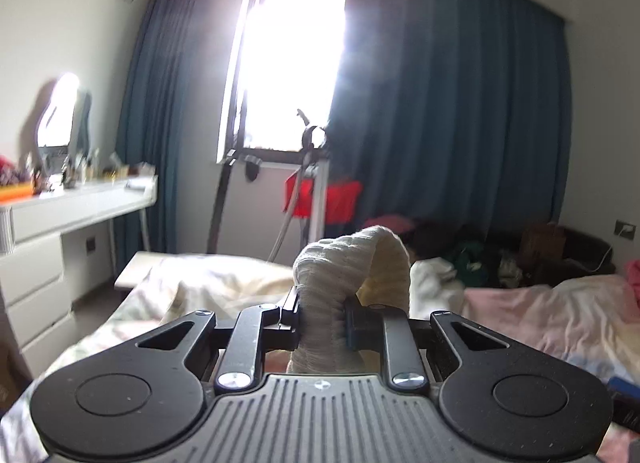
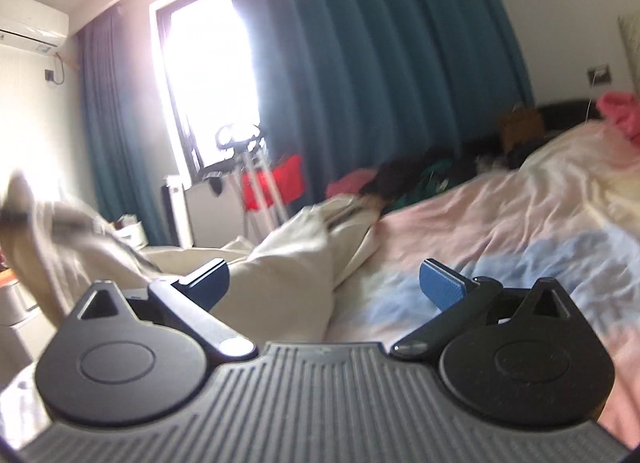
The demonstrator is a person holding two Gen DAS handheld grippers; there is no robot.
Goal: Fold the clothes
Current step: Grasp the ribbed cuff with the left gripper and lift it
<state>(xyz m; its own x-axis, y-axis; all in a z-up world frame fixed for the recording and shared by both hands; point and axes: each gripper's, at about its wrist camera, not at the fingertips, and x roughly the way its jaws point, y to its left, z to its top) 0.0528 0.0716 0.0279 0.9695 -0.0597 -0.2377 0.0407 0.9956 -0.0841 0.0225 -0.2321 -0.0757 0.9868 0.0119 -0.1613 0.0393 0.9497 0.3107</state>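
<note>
My left gripper (image 1: pixel 322 321) has its fingers clamped on a bunched fold of a cream knitted garment (image 1: pixel 352 263), which humps up above them and hangs in front of the bed (image 1: pixel 540 315). My right gripper (image 2: pixel 334 283) has its fingers spread wide with nothing pinched; a cream cloth (image 2: pixel 296 259) lies on the bed's pink and blue sheet (image 2: pixel 500 223) just ahead of them, nearer my left finger. Blue curtains (image 1: pixel 460 103) frame a bright window (image 1: pixel 292 63) behind.
</note>
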